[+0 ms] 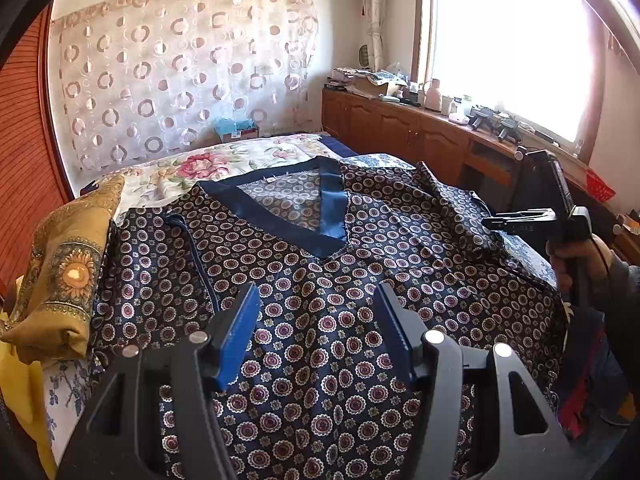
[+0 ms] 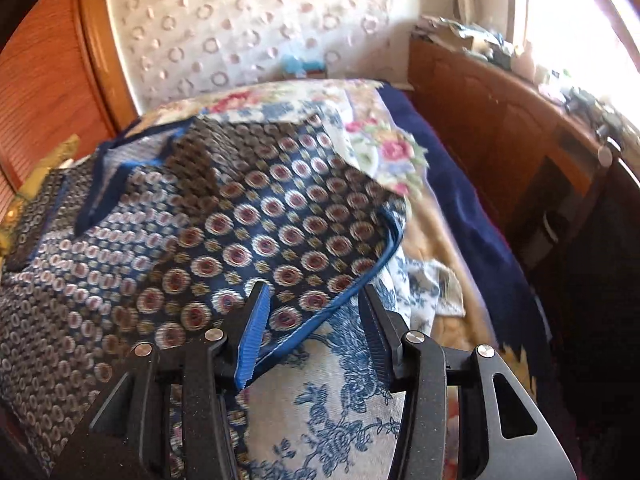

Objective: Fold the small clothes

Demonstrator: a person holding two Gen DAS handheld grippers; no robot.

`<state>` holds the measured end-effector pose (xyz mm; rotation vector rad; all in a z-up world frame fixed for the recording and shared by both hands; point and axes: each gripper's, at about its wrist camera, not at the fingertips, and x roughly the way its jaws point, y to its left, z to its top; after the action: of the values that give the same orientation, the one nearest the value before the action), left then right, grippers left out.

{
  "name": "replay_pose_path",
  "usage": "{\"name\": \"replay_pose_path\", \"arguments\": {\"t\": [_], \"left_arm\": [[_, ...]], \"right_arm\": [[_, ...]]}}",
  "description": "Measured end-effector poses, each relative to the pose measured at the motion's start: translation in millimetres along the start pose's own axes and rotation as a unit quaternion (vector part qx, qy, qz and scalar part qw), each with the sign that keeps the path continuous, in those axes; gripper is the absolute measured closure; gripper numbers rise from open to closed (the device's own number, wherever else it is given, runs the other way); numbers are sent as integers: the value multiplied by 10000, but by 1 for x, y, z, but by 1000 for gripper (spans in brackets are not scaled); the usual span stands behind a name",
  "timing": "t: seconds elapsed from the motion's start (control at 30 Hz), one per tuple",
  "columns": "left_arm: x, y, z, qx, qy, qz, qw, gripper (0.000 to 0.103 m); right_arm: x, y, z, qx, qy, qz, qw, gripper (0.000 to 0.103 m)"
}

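A dark navy patterned top with a blue satin V-neck band lies spread face up on the bed. My left gripper is open and empty, hovering over the middle of the top. My right gripper is open over the top's right sleeve hem, which lies between its fingers without being pinched. The same top fills the left of the right wrist view. The right gripper also shows in the left wrist view, held by a hand at the top's right edge.
A folded mustard-yellow patterned cloth lies at the left of the bed. Floral bedding covers the far part, and a blue-and-white floral cloth lies under the sleeve. A wooden cabinet with clutter runs along the right under a bright window.
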<state>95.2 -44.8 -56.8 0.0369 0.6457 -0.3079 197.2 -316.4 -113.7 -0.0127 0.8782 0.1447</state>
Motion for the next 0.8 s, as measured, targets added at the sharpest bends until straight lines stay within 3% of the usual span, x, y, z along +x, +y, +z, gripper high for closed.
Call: {"name": "replay_pose_path", "arguments": {"t": [0.17,0.27,0.4,0.5,0.8], "left_arm": [[0,-2,-1,-35,10,-52,10000,45],[1,-3,-2,-35,22,-52,10000,45],[0,-2,-3,-52,28,-57,10000,45],[-1,1,-5,-76,32,-30,10000,45],[-2,18,-8,-282,33,120,9995,45]], "right_arm": [[3,2,-3,-54,7,-63,10000,57],[6,9,-1,-276,-3,-60,9996,69],[8,16,1,-465,-9,259,9986,100],[7,22,5,-548,-51,329,9979,102],[-21,77,53,-1054,-798,841,9876,102]]}}
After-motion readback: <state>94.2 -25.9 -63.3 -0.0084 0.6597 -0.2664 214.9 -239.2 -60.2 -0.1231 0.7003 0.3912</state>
